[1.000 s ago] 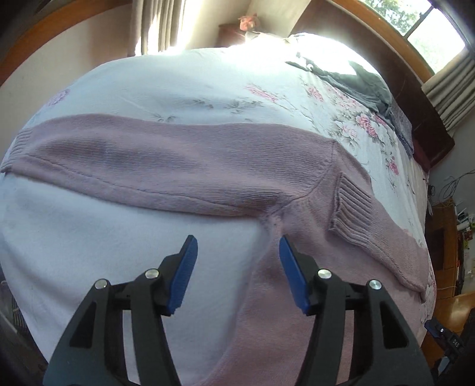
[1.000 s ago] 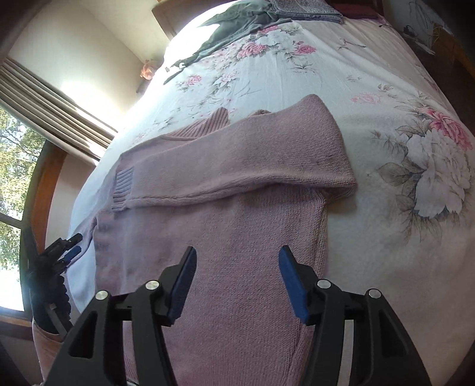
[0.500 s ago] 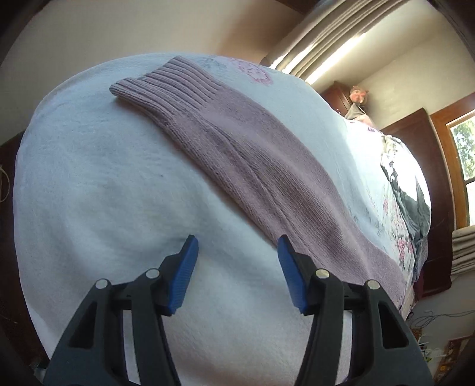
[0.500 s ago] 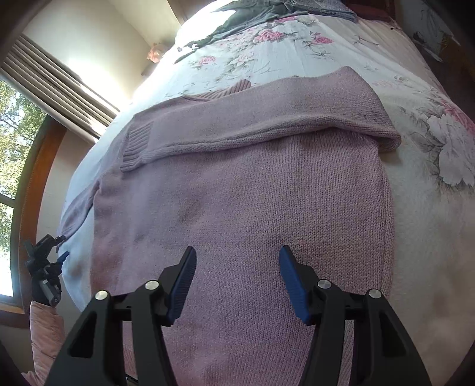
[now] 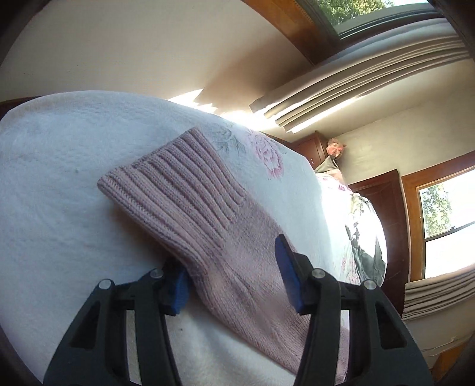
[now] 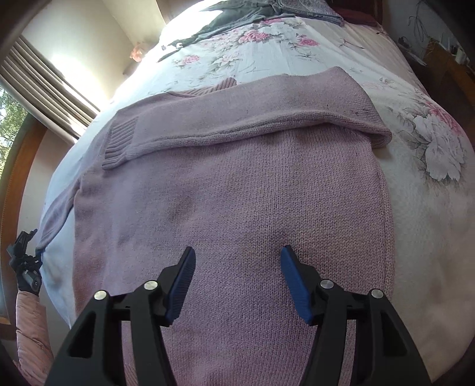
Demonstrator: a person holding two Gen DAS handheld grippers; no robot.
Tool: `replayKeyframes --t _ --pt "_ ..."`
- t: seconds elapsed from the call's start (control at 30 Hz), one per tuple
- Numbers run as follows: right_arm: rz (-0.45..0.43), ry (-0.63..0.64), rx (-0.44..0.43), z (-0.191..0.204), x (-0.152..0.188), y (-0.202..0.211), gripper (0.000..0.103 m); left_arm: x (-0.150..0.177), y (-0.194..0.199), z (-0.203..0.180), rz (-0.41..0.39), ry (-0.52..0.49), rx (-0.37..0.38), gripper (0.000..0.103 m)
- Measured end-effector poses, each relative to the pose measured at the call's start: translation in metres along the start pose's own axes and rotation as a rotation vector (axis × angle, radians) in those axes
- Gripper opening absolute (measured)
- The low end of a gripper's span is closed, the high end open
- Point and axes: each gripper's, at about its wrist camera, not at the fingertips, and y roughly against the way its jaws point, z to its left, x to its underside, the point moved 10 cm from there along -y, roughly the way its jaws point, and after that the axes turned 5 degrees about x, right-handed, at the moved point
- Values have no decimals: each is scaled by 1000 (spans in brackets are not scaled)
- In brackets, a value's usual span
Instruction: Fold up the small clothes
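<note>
A pink knit sweater [image 6: 231,184] lies flat on the bed, one sleeve [image 6: 237,118] folded across its chest. Its other sleeve [image 6: 56,213] stretches off to the left. In the left wrist view that sleeve's ribbed cuff [image 5: 178,190] lies on the white sheet. My left gripper [image 5: 230,255] is open and straddles the sleeve just behind the cuff; the knit edge covers the tip of its left finger. My right gripper [image 6: 237,252] is open and hovers over the lower body of the sweater, nothing between its fingers. The left gripper [image 6: 25,252] shows small at the bed's left edge.
The floral bedsheet [image 6: 430,142] spreads to the right of the sweater. A grey garment [image 6: 234,17] lies at the far end of the bed. Curtains [image 5: 371,74] and a wooden window frame stand close beyond the left edge. A pink sleeve [image 6: 29,326] holds the left gripper.
My left gripper has travelled out along the loose sleeve to its cuff and now straddles it. My right gripper has moved closer over the sweater's body.
</note>
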Motion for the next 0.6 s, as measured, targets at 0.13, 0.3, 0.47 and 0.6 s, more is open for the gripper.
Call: replayKeyframes --t 0.13,0.3,0.47,0.6 --pt "-6 1 18 1 0 -1 63 -12 -6 0 -3 4 -7 35" --pt "-7 -5 23 -1 2 -2 63 -18 -6 5 -2 -19 -37 7" --pt "-9 -13 12 -2 5 1 63 -20 2 -12 -24 -89 -47 6" --pt "-12 -17 4 -4 8 6 62 -14 12 -55 -32 -180 10 6"
